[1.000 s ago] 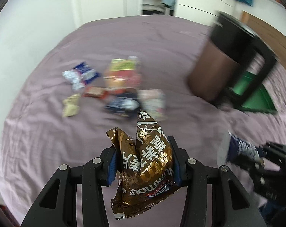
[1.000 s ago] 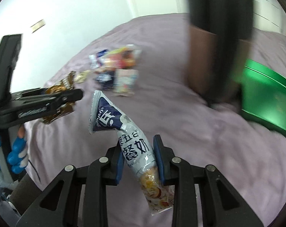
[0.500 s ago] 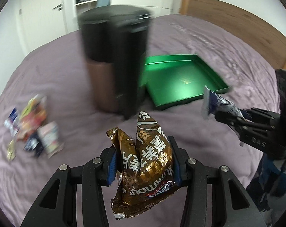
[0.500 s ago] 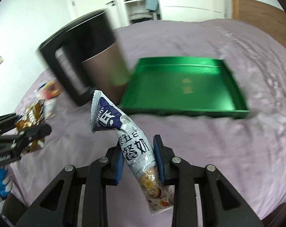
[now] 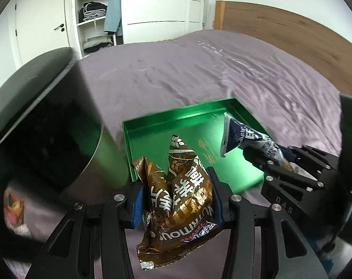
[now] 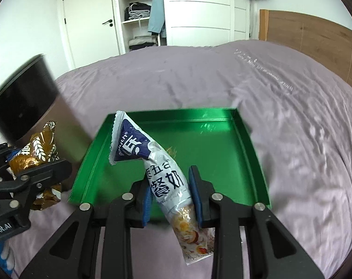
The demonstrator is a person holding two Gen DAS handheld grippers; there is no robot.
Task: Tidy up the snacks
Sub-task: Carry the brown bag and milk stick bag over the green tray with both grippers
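Note:
My left gripper is shut on a crumpled brown and gold snack bag and holds it in the air at the near left corner of the green tray. My right gripper is shut on a white and navy snack pouch, held above the tray's near edge. The pouch and right gripper also show at the right of the left wrist view. The brown bag and left gripper show at the left of the right wrist view. The tray is empty.
A tall dark bin with a brown body stands just left of the tray on the purple bedspread. A blurred snack packet lies at the far left. A wooden headboard is at the right, wardrobes behind.
Both grippers have swung right from the snack pile, past the bin, to the green tray. Each still holds its packet. The tray is now close in front.

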